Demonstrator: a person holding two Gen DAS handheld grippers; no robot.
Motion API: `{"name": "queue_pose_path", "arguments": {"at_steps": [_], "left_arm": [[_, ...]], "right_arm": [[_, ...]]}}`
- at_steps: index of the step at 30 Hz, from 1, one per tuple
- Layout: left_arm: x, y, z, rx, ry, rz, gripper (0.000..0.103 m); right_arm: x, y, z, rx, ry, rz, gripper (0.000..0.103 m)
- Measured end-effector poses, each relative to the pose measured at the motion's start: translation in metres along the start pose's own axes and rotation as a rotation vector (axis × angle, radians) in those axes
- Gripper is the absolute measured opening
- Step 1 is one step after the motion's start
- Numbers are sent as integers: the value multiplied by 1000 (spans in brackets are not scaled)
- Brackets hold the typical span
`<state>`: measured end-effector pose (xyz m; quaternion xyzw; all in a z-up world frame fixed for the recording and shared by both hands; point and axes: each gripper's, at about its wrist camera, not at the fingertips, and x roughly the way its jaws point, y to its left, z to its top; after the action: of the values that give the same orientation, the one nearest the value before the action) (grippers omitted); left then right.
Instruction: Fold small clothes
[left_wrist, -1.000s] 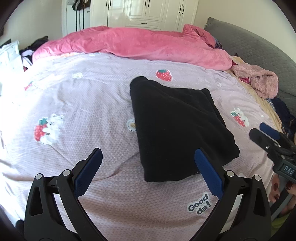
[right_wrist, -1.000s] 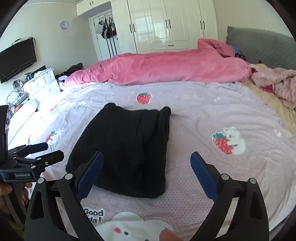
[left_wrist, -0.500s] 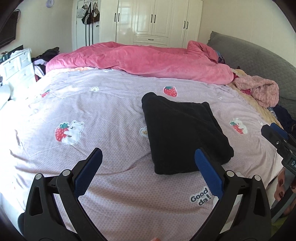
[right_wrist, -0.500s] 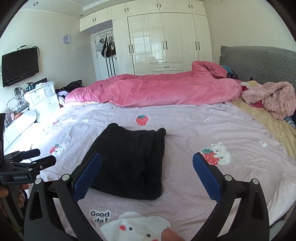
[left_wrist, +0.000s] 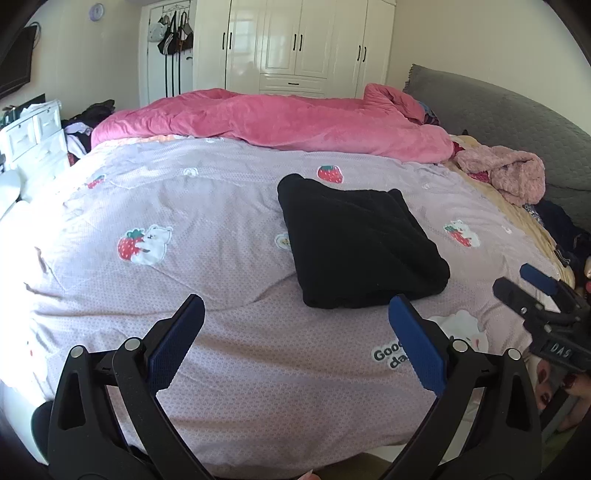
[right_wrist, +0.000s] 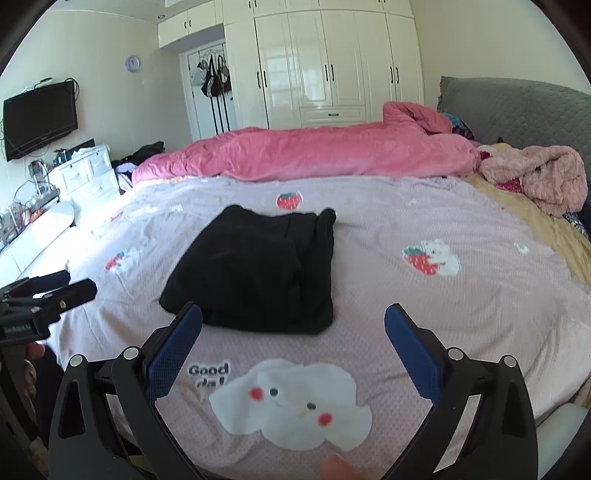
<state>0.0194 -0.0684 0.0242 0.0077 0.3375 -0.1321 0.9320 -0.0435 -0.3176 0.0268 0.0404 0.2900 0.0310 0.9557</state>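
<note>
A folded black garment (left_wrist: 358, 243) lies flat on the lilac bedspread (left_wrist: 207, 258); it also shows in the right wrist view (right_wrist: 258, 269). My left gripper (left_wrist: 295, 339) is open and empty, held back from the garment near the bed's front edge. My right gripper (right_wrist: 291, 347) is open and empty, also short of the garment, over a white cloud print. Each gripper shows at the edge of the other's view: the right one (left_wrist: 539, 295) and the left one (right_wrist: 48, 295).
A pink duvet (left_wrist: 280, 122) is bunched along the far side of the bed. A fluffy pink garment (left_wrist: 506, 173) lies by the grey headboard (left_wrist: 517, 122) at the right. White drawers (right_wrist: 85, 177) and a wall TV (right_wrist: 38, 118) stand at the left.
Both grippers have pulled back and up from the bed, so the black garment looks smaller and farther. Both stay open. The garment has not moved.
</note>
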Motion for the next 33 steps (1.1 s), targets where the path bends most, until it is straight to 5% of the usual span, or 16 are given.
{"name": "queue_pose_path", "arguments": {"at_steps": [9,33], "left_arm": [[10,6,-11,-19,41,7,94],[13,6,-17,-27,58,16,94]], "right_arm": [[14,5,-20,9,80,-4,99],[20,8,-19,4,85,5,99]]}}
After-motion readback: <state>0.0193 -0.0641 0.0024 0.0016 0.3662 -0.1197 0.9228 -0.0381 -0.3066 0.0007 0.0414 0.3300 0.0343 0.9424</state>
